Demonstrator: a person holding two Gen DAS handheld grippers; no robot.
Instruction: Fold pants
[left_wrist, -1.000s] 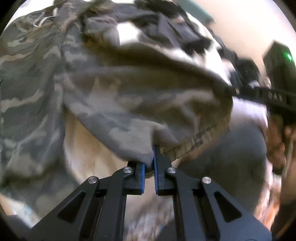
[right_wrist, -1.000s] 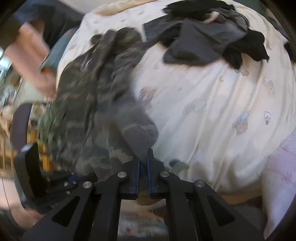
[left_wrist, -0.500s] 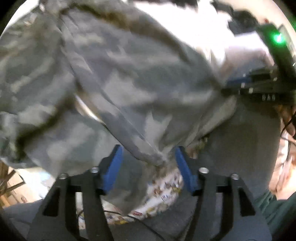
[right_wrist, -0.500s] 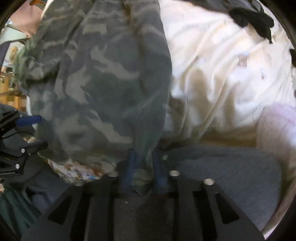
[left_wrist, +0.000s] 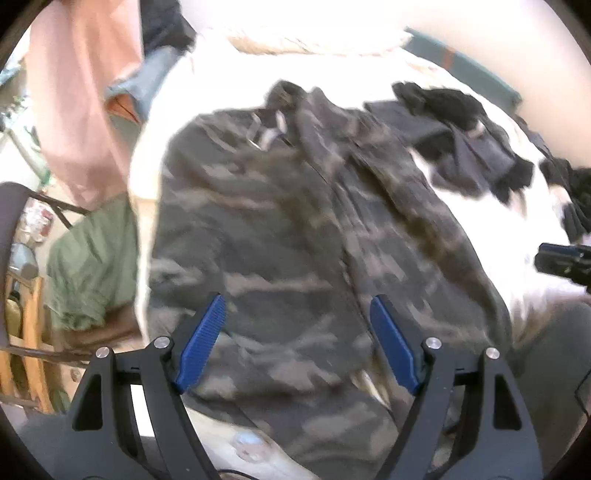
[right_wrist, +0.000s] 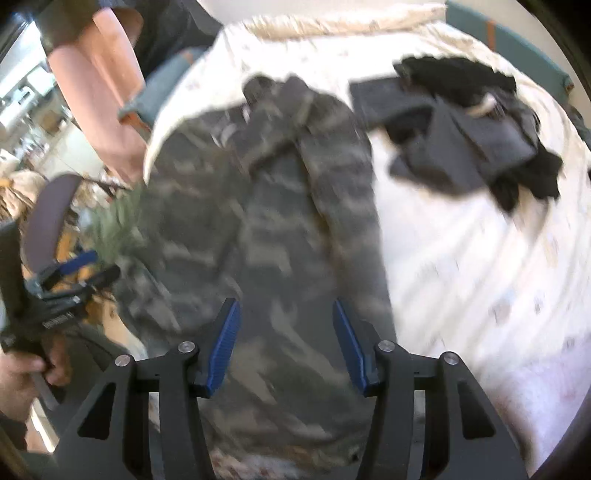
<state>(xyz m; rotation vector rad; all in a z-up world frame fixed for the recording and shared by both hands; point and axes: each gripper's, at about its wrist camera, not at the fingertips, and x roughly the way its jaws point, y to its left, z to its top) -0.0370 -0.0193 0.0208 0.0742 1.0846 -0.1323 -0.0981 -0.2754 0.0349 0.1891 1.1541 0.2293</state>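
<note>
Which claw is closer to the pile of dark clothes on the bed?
Right. The right claw hangs over the camouflage pants beside the dark clothes; the left claw sits farther off, past the pants' opposite edge.

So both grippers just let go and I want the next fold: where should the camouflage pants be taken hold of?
Probably at the near hem end of the camouflage pants, hanging toward the bed's edge. Come from above with the open left gripper and right gripper, one per corner.

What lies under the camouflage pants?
The camouflage pants lie on a white printed bedsheet, visible around them; the sheet directly beneath is covered. Dark clothes sit apart, beside them.
</note>
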